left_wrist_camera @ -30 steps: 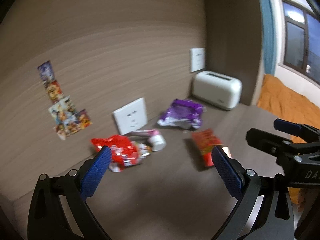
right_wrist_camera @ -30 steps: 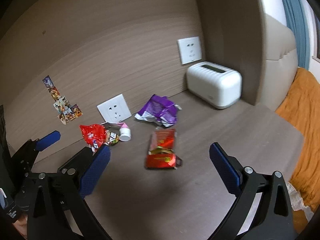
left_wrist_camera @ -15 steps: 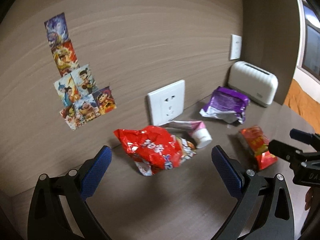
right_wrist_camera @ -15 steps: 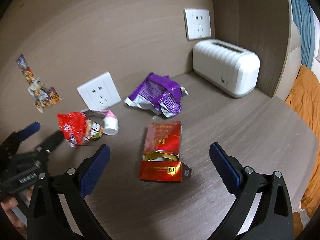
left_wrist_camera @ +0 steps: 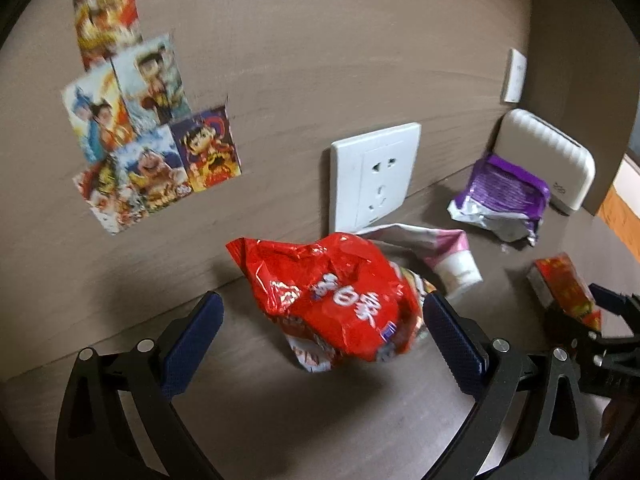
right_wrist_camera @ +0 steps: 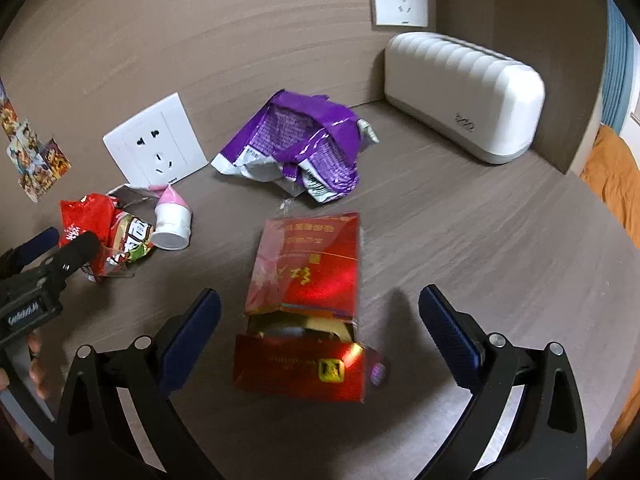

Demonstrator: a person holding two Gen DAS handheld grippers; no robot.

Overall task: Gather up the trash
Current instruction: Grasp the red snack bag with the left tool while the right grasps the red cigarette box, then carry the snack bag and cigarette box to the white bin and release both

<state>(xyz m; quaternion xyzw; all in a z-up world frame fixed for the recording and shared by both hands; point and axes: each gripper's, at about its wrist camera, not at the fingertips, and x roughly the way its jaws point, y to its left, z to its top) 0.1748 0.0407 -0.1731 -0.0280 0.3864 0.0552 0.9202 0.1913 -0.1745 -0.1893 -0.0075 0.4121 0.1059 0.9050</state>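
The red bag [left_wrist_camera: 336, 300] lies crumpled on the table [left_wrist_camera: 280, 420] close to the wall, between the spread fingers of the left claw [left_wrist_camera: 320, 334], which touches nothing yet. Just behind it a pink-and-white tube [left_wrist_camera: 448, 256] lies with its cap toward the camera, below a white socket [left_wrist_camera: 372, 176]. The red box [right_wrist_camera: 308, 304], lid flap open, sits in the middle of the table between the fingers of the right claw [right_wrist_camera: 320, 336], also spread wide and empty. Beyond the box lies the purple bag [right_wrist_camera: 300, 148], and further back a white ribbed appliance [right_wrist_camera: 464, 96] stands in the corner.

Each claw seems lined up on its own piece, about to close.

Risks from here: the red bag is slick foil full of air, so a pinch on its bulge may squeeze it out sideways or catch only a loose fold. The tube is touching or nearly touching the bag (hard to tell which), so closing the left claw could nudge it into a roll. The box's open flap faces the right claw; gripping across the flap instead of the body could crush it or let the box swing and drop.
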